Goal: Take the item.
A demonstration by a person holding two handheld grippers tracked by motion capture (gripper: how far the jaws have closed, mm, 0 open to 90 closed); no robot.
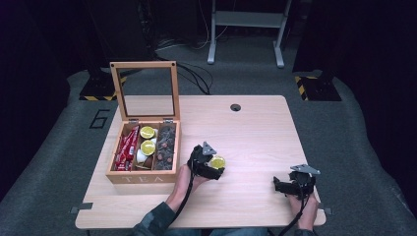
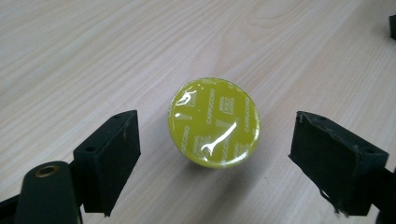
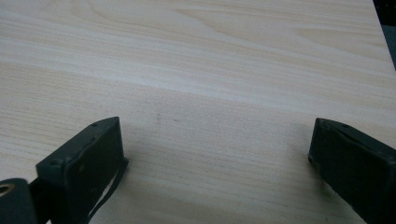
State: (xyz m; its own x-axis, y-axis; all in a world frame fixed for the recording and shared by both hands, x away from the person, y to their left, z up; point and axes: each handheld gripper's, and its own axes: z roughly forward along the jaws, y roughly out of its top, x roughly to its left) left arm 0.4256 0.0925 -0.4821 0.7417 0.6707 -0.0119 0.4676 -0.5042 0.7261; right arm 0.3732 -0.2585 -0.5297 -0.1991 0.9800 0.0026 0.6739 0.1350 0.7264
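A yellow-green cappuccino capsule point(image 2: 214, 122) stands on the bare table point(image 1: 255, 132), foil lid up, just to the right of the wooden tea box point(image 1: 142, 152). The box has its glass lid propped upright, and more capsules of the same colour sit in its middle compartment, so this one looks to be on its way either into or out of that row. The left gripper point(image 1: 209, 164) hangs over the capsule with its jaws spread: seen along them, the capsule lies between the two black pads, a clear gap of wood on each side, touched by neither. It rests on the table under its own weight — nothing holds it. That straddling pose suits either a fresh release or a grasp about to close; I cannot tell which. The right gripper point(image 1: 293, 184) waits well to the right of the box near the table's near edge, jaws wide apart over plain wood — idle, and out of the working hand's way.
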